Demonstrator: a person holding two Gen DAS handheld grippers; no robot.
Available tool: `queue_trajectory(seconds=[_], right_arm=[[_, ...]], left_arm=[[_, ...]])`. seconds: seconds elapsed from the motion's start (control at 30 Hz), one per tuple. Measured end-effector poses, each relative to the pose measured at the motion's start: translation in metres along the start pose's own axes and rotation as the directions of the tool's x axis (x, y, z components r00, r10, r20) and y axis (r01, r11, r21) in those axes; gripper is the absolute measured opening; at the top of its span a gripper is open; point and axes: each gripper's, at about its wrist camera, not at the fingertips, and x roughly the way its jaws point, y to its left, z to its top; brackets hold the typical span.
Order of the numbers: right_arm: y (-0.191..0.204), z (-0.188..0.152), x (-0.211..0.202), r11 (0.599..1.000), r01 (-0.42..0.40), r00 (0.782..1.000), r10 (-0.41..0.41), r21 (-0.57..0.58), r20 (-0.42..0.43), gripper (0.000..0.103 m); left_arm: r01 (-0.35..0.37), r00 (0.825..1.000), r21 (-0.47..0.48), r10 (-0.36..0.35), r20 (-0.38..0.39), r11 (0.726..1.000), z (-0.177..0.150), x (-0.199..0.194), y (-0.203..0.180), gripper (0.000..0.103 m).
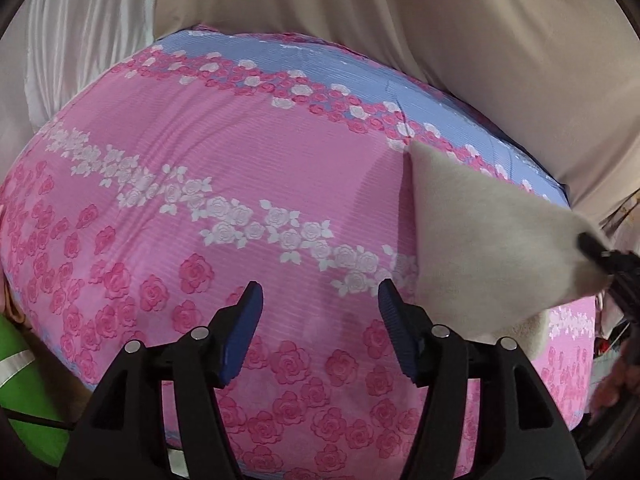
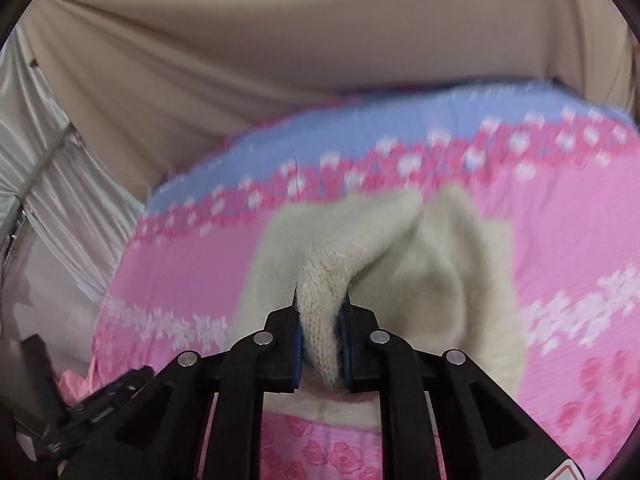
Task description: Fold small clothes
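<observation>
Right wrist: right claw point(image 2: 320, 312) pinches cream knit point(image 2: 400, 264), apparently lifted; left claw point(image 1: 320, 312) spread, empty.

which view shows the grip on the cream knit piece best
The right wrist view: the right gripper pinches the cream knit piece close up. The left wrist view shows only a lifted flap at its right edge.

Knit garment point(image 2: 400, 248) on bedsheet point(image 1: 248, 200), toward its far right edge in left wrist view; one fold raised between right gripper point(image 2: 320, 320) pads; left gripper point(image 1: 320, 320) over sheet's near middle, left of garment; curtain point(image 1: 440, 20) behind far edge
</observation>
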Motion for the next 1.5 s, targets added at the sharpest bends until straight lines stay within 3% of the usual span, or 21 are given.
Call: queue_trajectory(seconds=[0.07,0.13,0.17,0.2,0.33,0.47,0.6,0.67,0.73,0.77,0.87,0.9,0.93,1.0,1.07,1.1,1.17,1.23,1.33,1.47,1.5], right_arm=[[-0.022,-0.011,-0.003,0.995,0.098,0.995,-0.098,-0.033,0.015,0.013],[-0.062,-0.039,0.031,0.986,0.167,0.981,-0.168,-0.020,-0.100,0.017],[-0.087,-0.059,0.059,0.983,0.182,0.961,-0.173,0.020,-0.213,0.017],[-0.101,-0.070,0.069,0.983,0.166,0.956,-0.142,0.073,-0.258,0.018],[-0.109,-0.068,0.040,0.973,0.047,0.990,-0.015,0.226,-0.143,0.031],[-0.114,-0.072,0.032,0.967,0.021,0.989,0.017,0.252,-0.149,0.035],[-0.118,-0.085,0.048,0.951,0.002,0.984,0.052,0.308,-0.168,0.040],[-0.117,-0.088,0.054,0.951,-0.002,0.984,0.057,0.310,-0.168,0.040],[-0.116,-0.082,0.054,0.953,-0.036,0.982,0.089,0.302,-0.165,0.015],[-0.113,-0.077,0.046,0.955,-0.048,0.985,0.095,0.294,-0.147,0.015],[-0.103,-0.057,0.000,0.965,-0.074,0.996,0.086,0.253,-0.039,0.008],[-0.101,-0.053,-0.016,0.976,-0.042,0.999,0.045,0.215,-0.007,0.000],[-0.104,-0.054,-0.024,0.983,0.009,1.000,-0.010,0.184,0.003,0.000],[-0.126,-0.067,-0.003,0.981,0.129,0.989,-0.117,0.142,-0.092,0.000],[-0.154,-0.090,0.027,0.958,0.223,0.953,-0.174,0.183,-0.247,0.000],[-0.162,-0.098,0.025,0.945,0.217,0.954,-0.151,0.247,-0.260,0.001],[-0.161,-0.099,0.004,0.935,0.100,0.985,-0.046,0.339,-0.164,0.012],[-0.145,-0.090,-0.010,0.947,0.048,0.994,-0.014,0.316,-0.110,0.038],[-0.115,-0.076,-0.003,0.974,-0.018,0.995,0.039,0.227,-0.090,0.059],[-0.096,-0.077,0.045,0.977,-0.043,0.984,0.077,0.208,-0.158,0.059],[-0.095,-0.082,0.050,0.979,-0.040,0.982,0.076,0.200,-0.173,0.036]], left_arm=[[0.023,1.000,0.019,-0.023,-0.010,1.000,0.000,0.003,-0.011,0.059],[0.058,0.998,0.049,-0.056,-0.039,0.997,-0.001,0.011,-0.030,0.059],[0.076,0.996,0.060,-0.073,-0.049,0.995,-0.002,0.014,-0.038,0.060],[0.098,0.993,0.076,-0.093,-0.068,0.992,-0.004,0.020,-0.051,0.060],[0.150,0.984,0.162,-0.131,-0.123,0.975,-0.021,0.034,-0.097,0.064],[0.194,0.967,0.164,-0.159,-0.201,0.967,-0.041,0.052,-0.122,0.066],[0.201,0.953,0.082,-0.176,-0.245,0.976,-0.047,0.073,-0.129,0.066],[0.181,0.956,0.078,-0.156,-0.248,0.980,-0.044,0.084,-0.134,0.059],[0.184,0.952,0.128,-0.145,-0.269,0.975,-0.041,0.097,-0.142,0.037],[0.189,0.950,0.143,-0.144,-0.277,0.972,-0.039,0.098,-0.143,0.031],[0.208,0.952,0.142,-0.167,-0.258,0.968,-0.028,0.081,-0.143,0.028],[0.206,0.955,0.147,-0.166,-0.247,0.967,-0.026,0.075,-0.144,0.028],[0.189,0.960,0.161,-0.148,-0.239,0.969,-0.025,0.072,-0.144,0.028],[0.155,0.961,0.183,-0.105,-0.257,0.971,-0.029,0.080,-0.143,0.029],[0.139,0.950,0.182,-0.079,-0.302,0.973,-0.037,0.093,-0.140,0.033],[0.139,0.950,0.175,-0.082,-0.300,0.975,-0.037,0.090,-0.138,0.034],[0.163,0.958,0.163,-0.116,-0.262,0.973,-0.036,0.074,-0.134,0.036],[0.174,0.964,0.165,-0.134,-0.228,0.971,-0.033,0.059,-0.129,0.040],[0.174,0.970,0.161,-0.142,-0.197,0.971,-0.029,0.046,-0.123,0.046],[0.172,0.975,0.148,-0.147,-0.167,0.974,-0.016,0.041,-0.124,0.046],[0.177,0.975,0.143,-0.153,-0.161,0.974,-0.013,0.040,-0.125,0.046]])
